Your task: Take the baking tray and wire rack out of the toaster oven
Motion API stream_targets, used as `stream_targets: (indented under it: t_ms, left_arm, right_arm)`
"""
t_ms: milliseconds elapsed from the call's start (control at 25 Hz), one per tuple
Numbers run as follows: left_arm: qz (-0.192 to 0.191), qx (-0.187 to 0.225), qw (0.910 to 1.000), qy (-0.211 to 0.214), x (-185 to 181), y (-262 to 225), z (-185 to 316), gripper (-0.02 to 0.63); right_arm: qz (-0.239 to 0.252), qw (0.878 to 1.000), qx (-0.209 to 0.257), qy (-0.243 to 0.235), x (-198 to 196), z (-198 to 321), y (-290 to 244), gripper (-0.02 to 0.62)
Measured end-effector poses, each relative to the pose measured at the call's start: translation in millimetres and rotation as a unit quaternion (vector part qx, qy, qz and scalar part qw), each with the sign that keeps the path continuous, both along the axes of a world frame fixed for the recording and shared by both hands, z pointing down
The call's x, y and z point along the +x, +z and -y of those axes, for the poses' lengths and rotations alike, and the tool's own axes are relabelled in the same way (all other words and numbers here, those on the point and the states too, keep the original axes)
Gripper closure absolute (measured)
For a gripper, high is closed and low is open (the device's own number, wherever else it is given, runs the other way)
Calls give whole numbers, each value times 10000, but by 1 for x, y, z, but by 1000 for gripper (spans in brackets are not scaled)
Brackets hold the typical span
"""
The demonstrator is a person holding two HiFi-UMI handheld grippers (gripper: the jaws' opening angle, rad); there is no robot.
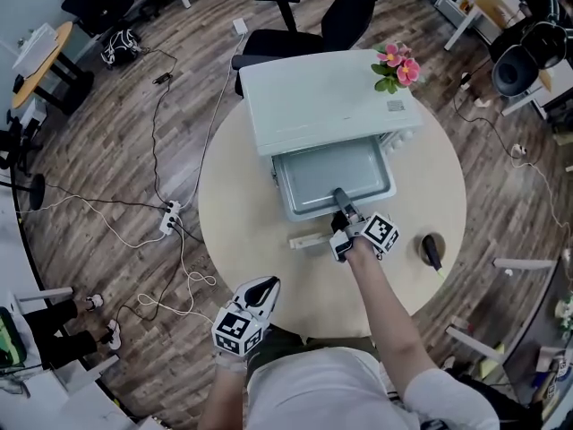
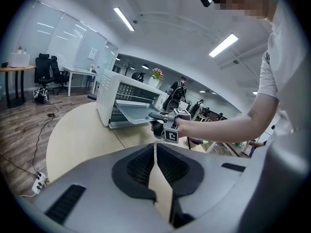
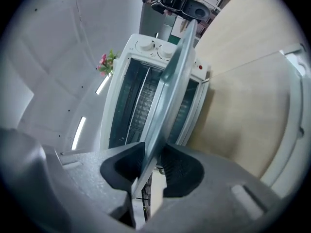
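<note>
– Wood-floored office, a round table (image 1: 233, 195) in the middle, a white toaster oven (image 1: 322, 97) on it with flowers (image 1: 397, 64) on top. Why is the oven's drop-down door (image 1: 312, 238) lying flat toward the person?

– So the opening is free. The baking tray (image 1: 331, 176) sticks partway out over the door, its back part under the oven's roof.

– And the right gripper (image 1: 343, 206)?

– It meets the tray at the middle of the front rim, pointing almost level into the oven. I'd say that lets it pull straight along the runners without tipping the tray.

– How far apart are its fingers?

– Narrow. In the right gripper view the thin metal rim runs between the dark pads (image 3: 181, 171), and they pinch it from both faces. It has the tray.

– The wire rack (image 3: 141, 101)?

– It looks to be inside the oven, behind the tray; nothing touches it.

– What about the left gripper (image 1: 271, 282)?

– It hangs low near the person's body, well away from the oven, probably kept out of the tray's way. Its fingers meet at the tips and hold nothing.
</note>
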State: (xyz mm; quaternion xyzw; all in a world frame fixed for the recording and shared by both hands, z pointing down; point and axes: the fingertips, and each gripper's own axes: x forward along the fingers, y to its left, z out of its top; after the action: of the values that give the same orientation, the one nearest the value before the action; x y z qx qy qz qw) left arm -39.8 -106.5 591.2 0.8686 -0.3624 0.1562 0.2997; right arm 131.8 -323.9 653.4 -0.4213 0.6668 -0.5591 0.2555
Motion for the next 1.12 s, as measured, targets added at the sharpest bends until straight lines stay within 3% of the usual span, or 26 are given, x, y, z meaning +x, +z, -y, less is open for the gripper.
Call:
stream_targets:
  t_ms: [200, 440, 880, 1120]
  left_arm:
    - [-6, 30, 9999, 168, -2, -1, -5, 603]
    - [-30, 121, 9987, 501, -5, -7, -12, 603]
    - [-108, 276, 9904, 1347, -3, -2, -28, 603]
    - [-27, 324, 9857, 1653, 9, -2, -49, 603]
  right_arm:
    - [484, 9983, 18, 317, 13, -24, 0, 511]
    - [391, 9972, -487, 407, 18, -68, 14, 526]
    - [741, 9946, 158, 716, 16, -136, 2, 528]
    - [827, 9908, -188, 1055, 35, -195, 14, 528]
